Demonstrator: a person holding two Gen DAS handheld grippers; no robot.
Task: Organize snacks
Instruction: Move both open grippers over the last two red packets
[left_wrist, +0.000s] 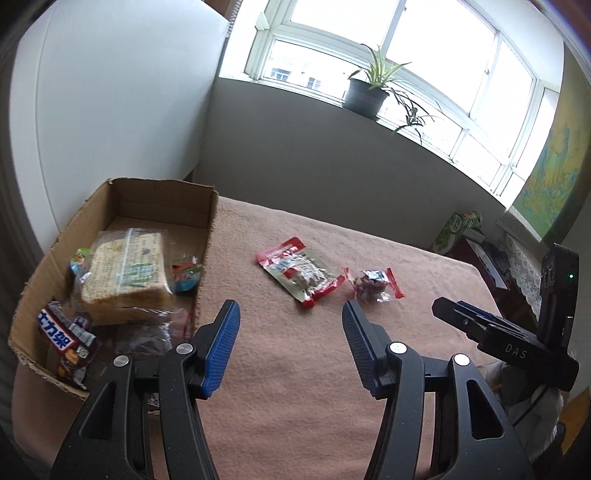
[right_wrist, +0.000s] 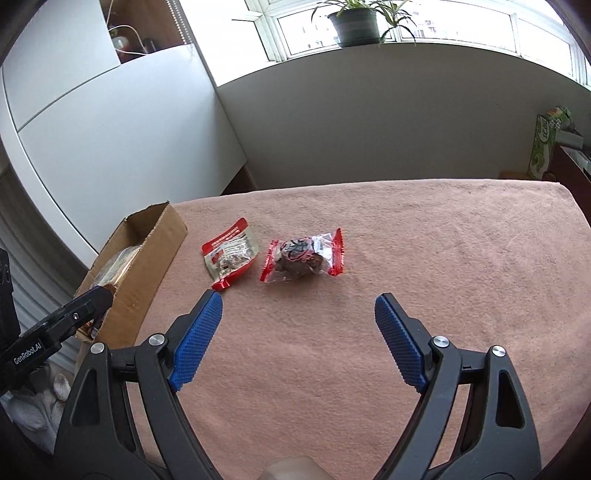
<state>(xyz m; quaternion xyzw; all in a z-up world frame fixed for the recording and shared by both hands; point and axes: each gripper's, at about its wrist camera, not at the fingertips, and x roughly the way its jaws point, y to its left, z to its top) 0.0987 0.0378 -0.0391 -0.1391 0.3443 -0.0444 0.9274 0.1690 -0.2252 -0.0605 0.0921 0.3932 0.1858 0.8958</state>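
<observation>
Lying on the pinkish-brown towel-like cloth (right_wrist: 406, 258) that covers the table are two loose snacks: a flat red-and-silver foil snack packet (right_wrist: 229, 258) and, just beside it to the right, a clear wrapper with red crimped ends holding a dark brown lump (right_wrist: 304, 255). The two lie close together but do not appear to touch. Both sit ahead of the grippers, near the middle of the cloth.

At the cloth's left edge stands an open brown cardboard box (left_wrist: 122, 195). Inside it rest a clear-bagged block of sliced bread (left_wrist: 125, 273), a dark chocolate-bar wrapper with white characters on blue (left_wrist: 68, 339) in the near corner, and a small red-and-blue wrapped snack (left_wrist: 186, 275) against the right wall beside the bread.

The left gripper (left_wrist: 291, 317), black with blue ribbed pads, hangs above the cloth just right of the box, its jaws partly apart with nothing between them. The right gripper (right_wrist: 299, 306) hovers short of the two loose snacks, its jaws spread wide and empty.

A dark potted plant with long green leaves (left_wrist: 365, 92) sits on the windowsill behind the table, and a green carton (right_wrist: 543, 147) stands off to the far right.
</observation>
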